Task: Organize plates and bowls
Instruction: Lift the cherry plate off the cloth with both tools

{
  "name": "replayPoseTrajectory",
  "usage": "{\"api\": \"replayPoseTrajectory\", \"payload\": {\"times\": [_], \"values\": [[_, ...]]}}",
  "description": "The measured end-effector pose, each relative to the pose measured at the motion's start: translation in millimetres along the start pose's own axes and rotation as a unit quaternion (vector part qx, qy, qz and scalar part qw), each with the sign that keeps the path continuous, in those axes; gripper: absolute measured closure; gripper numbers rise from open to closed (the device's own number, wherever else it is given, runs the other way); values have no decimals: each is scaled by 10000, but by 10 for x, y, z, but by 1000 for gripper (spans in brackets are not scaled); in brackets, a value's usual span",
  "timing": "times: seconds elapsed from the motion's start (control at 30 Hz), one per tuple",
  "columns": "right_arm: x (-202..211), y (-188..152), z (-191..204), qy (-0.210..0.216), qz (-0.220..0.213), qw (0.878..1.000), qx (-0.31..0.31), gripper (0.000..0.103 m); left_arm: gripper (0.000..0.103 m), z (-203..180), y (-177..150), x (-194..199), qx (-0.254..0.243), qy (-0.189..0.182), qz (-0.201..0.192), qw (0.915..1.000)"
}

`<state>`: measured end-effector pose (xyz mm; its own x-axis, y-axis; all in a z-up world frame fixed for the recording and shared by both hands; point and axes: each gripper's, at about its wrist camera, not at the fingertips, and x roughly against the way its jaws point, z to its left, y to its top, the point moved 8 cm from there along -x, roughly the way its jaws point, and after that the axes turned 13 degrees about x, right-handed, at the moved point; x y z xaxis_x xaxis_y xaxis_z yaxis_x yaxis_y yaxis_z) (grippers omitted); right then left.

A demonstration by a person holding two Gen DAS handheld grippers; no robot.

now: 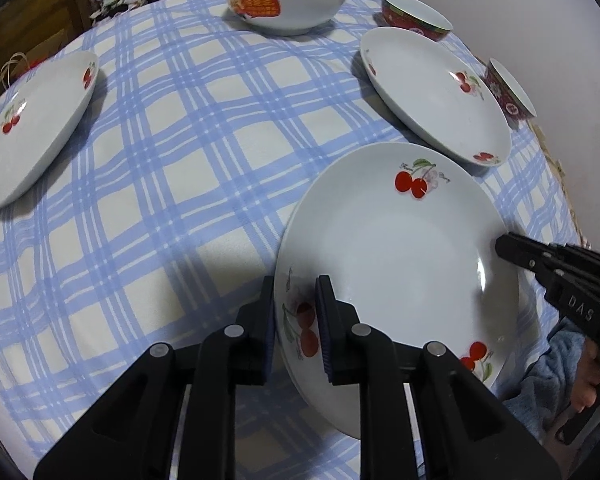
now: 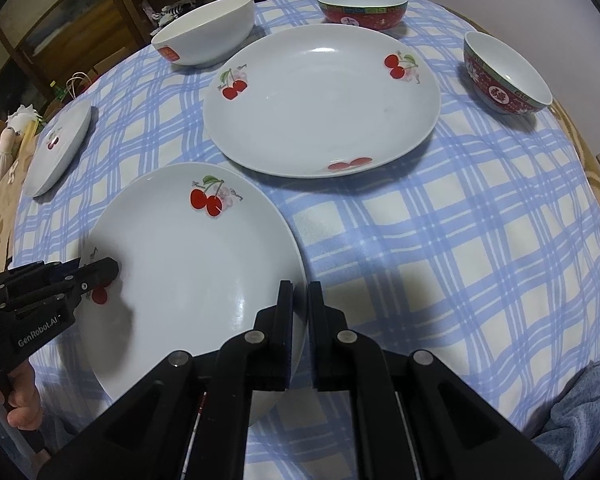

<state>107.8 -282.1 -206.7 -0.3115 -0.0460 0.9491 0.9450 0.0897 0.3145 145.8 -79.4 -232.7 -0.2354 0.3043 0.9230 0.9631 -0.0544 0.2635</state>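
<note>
Near plate (image 1: 396,264) with cherry print lies at the tabletop (image 1: 160,184) front edge, on the blue checked cloth. Left tongs (image 1: 296,312) straddle its left rim, clenched on it. Right tongs (image 2: 300,312) pinch the opposite rim, clamped tight. Second plate (image 2: 320,108) just behind; third plate (image 1: 32,128) far left. White bowl (image 1: 286,4) and two red bowls (image 2: 362,6) at back.
</note>
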Motion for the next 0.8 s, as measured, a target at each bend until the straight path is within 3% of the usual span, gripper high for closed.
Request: {"api": "replayPoseTrajectory", "payload": {"times": [0.2,0.27,0.4,0.43,0.47,0.53,0.8], "values": [[92,30,-26,-87,-111,9999,15,95,81,24,35,62,-135,203,-148,9996],[204,76,-44,-125,-275,9995,17,95,74,67,64,113,-142,310,-215,9992],[406,192,-84,-82,-604,9981,2,94,50,170,162,211,-188,699,-530,9960],[438,222,-91,-95,-669,9977,19,87,46,191,186,242,-178,770,-608,9950],[481,260,-113,-157,-750,9971,30,73,44,209,215,279,-157,822,-682,9942],[550,321,-164,-288,-880,9957,10,53,28,237,276,374,-86,790,-798,9936],[681,543,-311,-366,-1113,9931,-6,14,17,230,529,592,90,682,-1004,9926]]}}
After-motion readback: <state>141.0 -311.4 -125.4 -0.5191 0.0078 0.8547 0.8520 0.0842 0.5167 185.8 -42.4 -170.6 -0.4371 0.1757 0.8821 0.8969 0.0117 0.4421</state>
